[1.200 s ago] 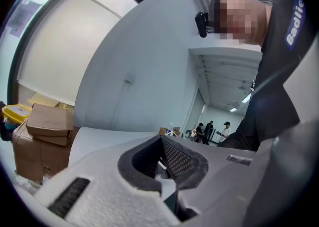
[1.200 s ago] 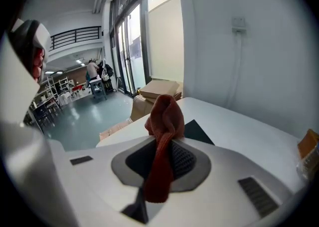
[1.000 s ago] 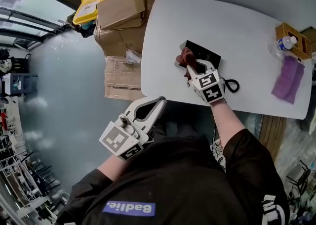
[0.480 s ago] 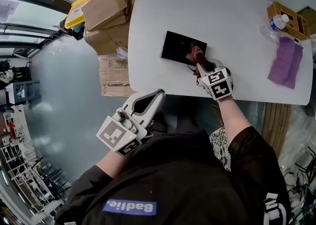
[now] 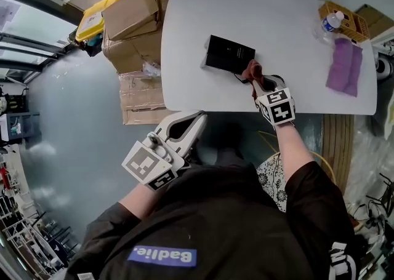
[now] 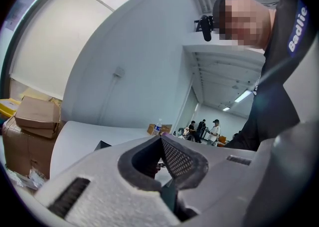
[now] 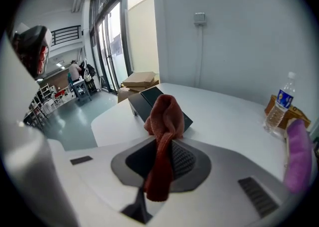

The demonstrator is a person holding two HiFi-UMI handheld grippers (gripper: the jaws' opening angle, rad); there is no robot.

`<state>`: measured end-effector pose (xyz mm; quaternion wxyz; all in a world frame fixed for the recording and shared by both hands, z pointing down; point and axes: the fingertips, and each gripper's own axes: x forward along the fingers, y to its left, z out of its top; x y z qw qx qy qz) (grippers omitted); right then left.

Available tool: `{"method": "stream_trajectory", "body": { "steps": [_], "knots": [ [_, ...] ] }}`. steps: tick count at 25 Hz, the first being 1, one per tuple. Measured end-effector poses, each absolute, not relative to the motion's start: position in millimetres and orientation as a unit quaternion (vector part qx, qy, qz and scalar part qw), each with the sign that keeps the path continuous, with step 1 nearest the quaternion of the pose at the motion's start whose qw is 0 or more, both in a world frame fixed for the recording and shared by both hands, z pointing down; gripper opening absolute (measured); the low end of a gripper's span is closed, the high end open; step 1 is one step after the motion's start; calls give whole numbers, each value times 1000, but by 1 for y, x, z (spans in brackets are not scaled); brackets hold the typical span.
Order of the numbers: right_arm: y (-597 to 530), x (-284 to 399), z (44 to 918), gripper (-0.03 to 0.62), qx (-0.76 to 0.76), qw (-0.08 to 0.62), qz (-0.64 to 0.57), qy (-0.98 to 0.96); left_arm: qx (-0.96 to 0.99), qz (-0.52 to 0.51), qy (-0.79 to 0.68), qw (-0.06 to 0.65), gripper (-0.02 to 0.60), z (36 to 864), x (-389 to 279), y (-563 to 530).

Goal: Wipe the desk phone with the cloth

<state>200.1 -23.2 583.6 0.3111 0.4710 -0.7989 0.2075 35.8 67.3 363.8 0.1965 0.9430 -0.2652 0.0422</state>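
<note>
The black desk phone (image 5: pixel 228 55) lies on the white table (image 5: pixel 277 20), near its front edge. My right gripper (image 5: pixel 253 80) is shut on a reddish-brown cloth (image 5: pixel 250 71), which sits at the phone's near right corner. In the right gripper view the cloth (image 7: pixel 163 121) stands bunched between the jaws, with the phone (image 7: pixel 144 99) just beyond it. My left gripper (image 5: pixel 200 117) hangs below the table's front edge, off the table, shut with nothing in it. The left gripper view shows its jaw tips together (image 6: pixel 162 138) and a corner of the phone (image 6: pixel 102 145).
A water bottle (image 5: pixel 329 23), a yellow basket (image 5: pixel 342 14) and a purple cloth (image 5: pixel 343 66) lie at the table's right end. Cardboard boxes (image 5: pixel 129 20) are stacked on the floor left of the table. People stand far off in the room (image 6: pixel 202 128).
My right gripper has dragged the cloth across the phone from its left part to its near right corner. The left gripper has stayed low and shut.
</note>
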Motion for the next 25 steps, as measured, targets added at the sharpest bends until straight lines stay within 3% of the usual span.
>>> {"method": "stream_trajectory", "body": {
  "steps": [14,25],
  "knots": [
    [91,45,438,69,522,253,166,-798,973,-6,-163,160,9,319,-72,127],
    [154,-25,353,69,475,185,133,-850,978,6,-146,147,9,312,-91,161]
  ]
}}
